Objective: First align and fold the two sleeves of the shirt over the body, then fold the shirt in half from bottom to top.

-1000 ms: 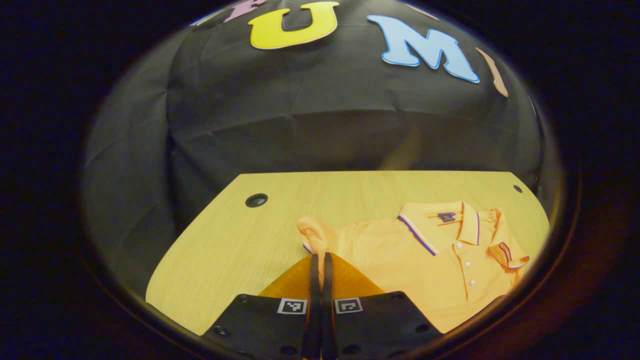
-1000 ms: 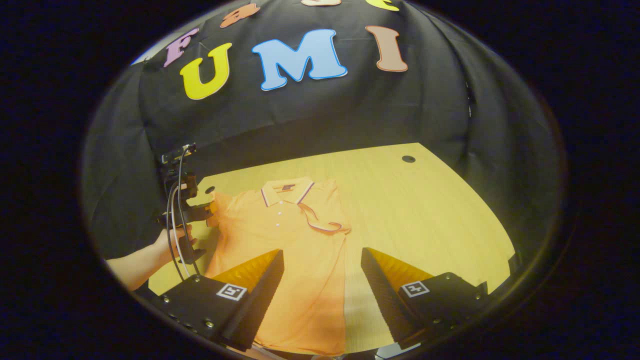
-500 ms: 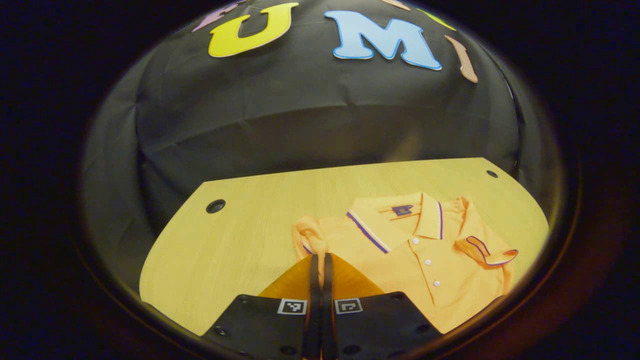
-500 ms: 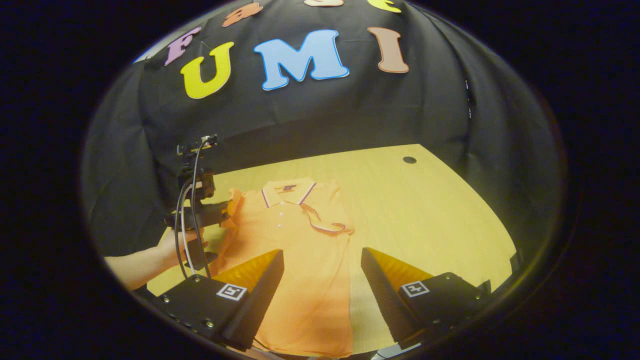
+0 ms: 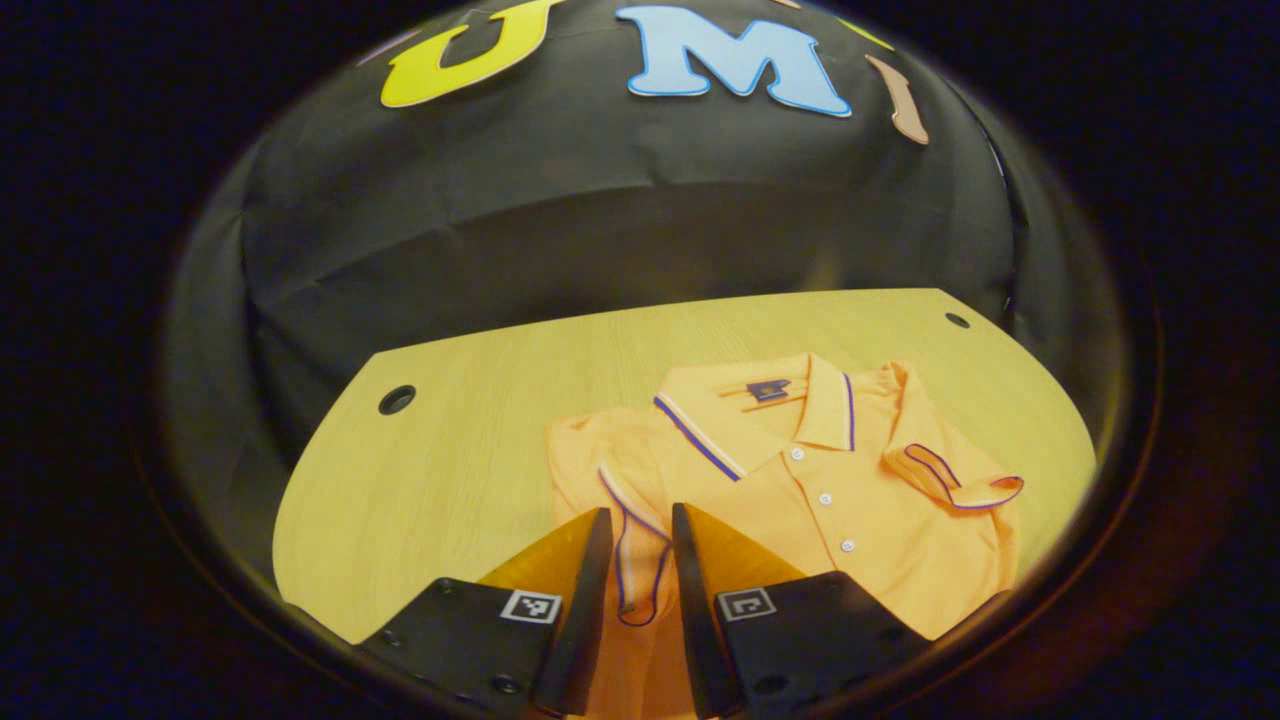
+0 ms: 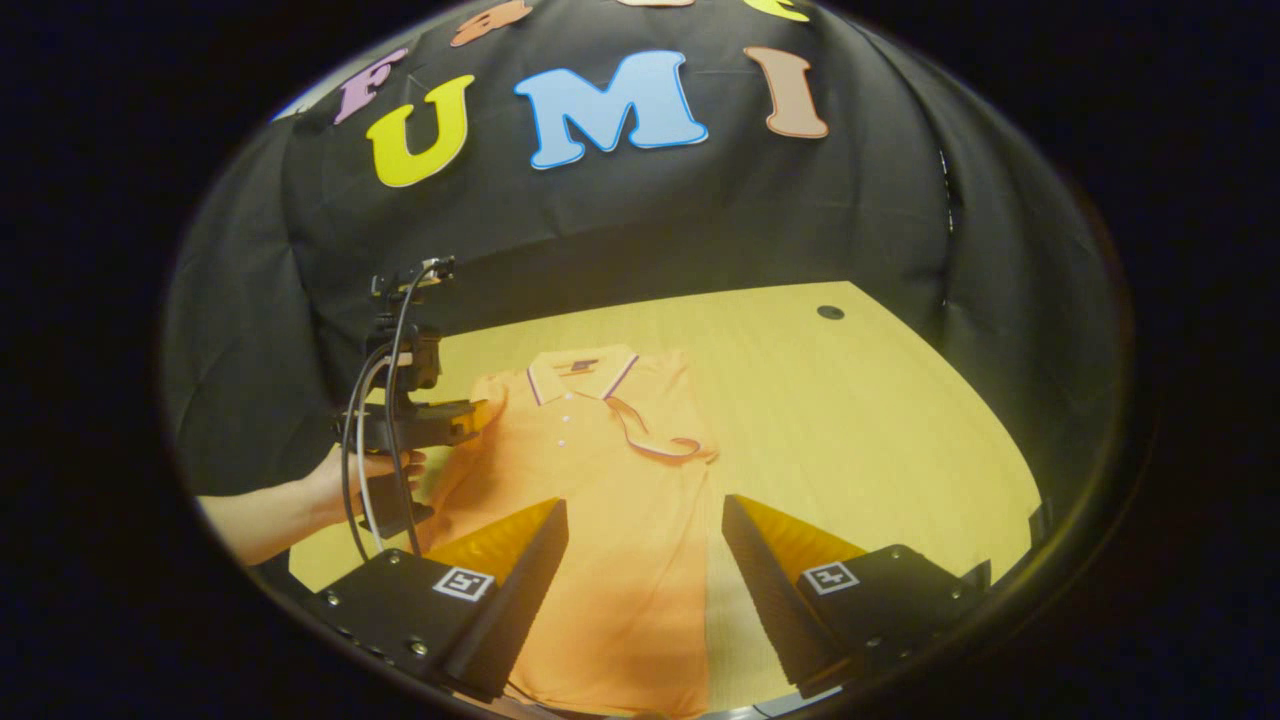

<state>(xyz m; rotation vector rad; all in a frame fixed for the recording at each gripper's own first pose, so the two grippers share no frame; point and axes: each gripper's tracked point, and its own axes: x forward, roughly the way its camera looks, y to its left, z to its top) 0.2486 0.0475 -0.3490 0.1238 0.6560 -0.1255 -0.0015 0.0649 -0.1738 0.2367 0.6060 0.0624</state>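
Observation:
An orange polo shirt [image 5: 800,480] with a striped collar lies face up on the wooden table [image 5: 450,470]. Its left sleeve [image 5: 630,540], edged with a dark stripe, is folded inward and lies under and between my left gripper's [image 5: 640,515] parted fingers; that gripper is open. The other sleeve [image 5: 950,480] lies folded over the chest. In the right gripper view, my right gripper [image 6: 645,545] hovers open above the shirt's [image 6: 600,480] lower half, holding nothing. The left gripper [image 6: 480,412], held by a hand [image 6: 340,490], sits at the shirt's left shoulder.
The table [image 6: 850,420] has small round holes near its back corners [image 5: 397,400] [image 5: 957,320] [image 6: 830,312]. Black cloth walls stand close behind and beside it. Bare wood lies on both sides of the shirt.
My left gripper carried the left sleeve inward over the body, then opened and let it go. The right gripper has stayed open and nearly still.

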